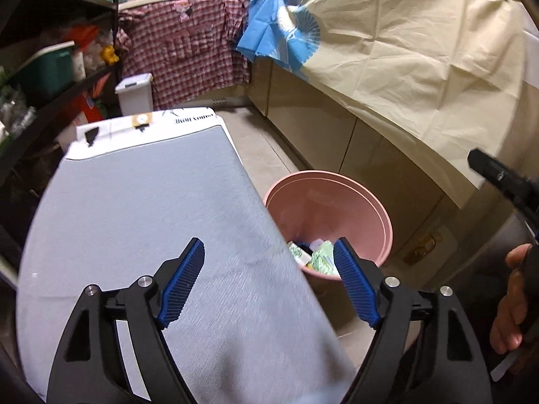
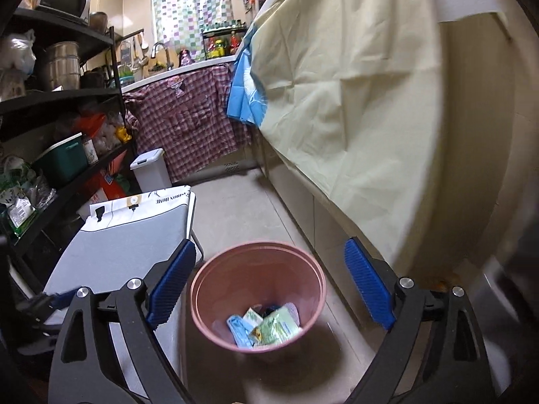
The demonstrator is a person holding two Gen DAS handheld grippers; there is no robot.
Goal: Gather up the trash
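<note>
A pink bin stands on the tiled floor between a grey board and the counter. Inside lie several wrappers, green, white and blue. My right gripper is open and empty, hovering above the bin's mouth. My left gripper is open and empty over the right edge of the grey board, with the bin just beyond its right finger. Green wrappers show in the bin there. The right gripper's body and the hand holding it show at the left wrist view's right edge.
A cream cloth with a blue patch hangs over the counter on the right. A checked shirt hangs at the back. A white lidded bin and black shelves full of goods stand on the left.
</note>
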